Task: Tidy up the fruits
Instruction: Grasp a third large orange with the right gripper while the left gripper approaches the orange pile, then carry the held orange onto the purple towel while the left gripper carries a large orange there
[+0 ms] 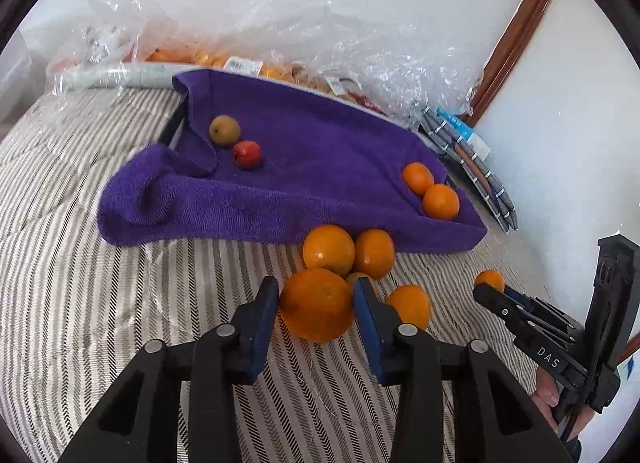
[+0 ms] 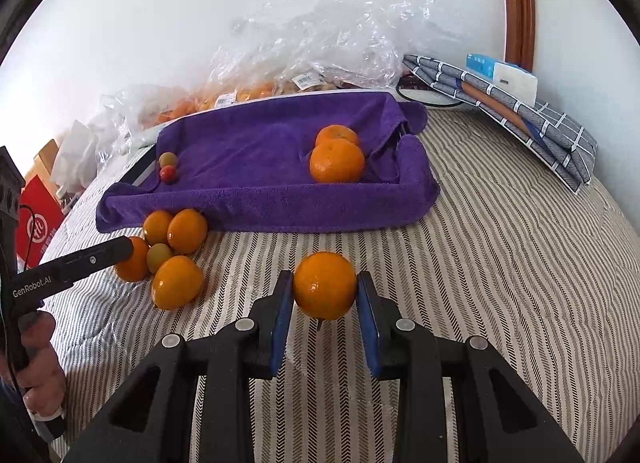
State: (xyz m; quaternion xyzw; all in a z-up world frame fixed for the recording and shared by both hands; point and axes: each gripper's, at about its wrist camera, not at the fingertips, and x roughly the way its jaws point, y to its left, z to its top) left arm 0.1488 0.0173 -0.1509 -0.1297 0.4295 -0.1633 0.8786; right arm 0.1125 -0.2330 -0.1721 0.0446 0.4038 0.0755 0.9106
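Loose oranges (image 2: 176, 259) cluster on striped cloth; two oranges (image 2: 337, 159) rest in the purple-towelled tray (image 2: 256, 203)

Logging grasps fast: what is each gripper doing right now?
Left gripper: jaws around an orange on the bed; contact cannot be told.
Right gripper: shut on a lifted orange.

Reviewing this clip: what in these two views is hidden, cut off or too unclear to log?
- Tray under the purple towel: covered in both views; only a dark edge shows in the left wrist view.
- Fruit in the plastic bags: blurred by crinkled film; count unreadable.
- Small greenish fruit: mostly hidden in the left wrist view behind the held orange.
- Red box: cut by the right wrist view's edge.
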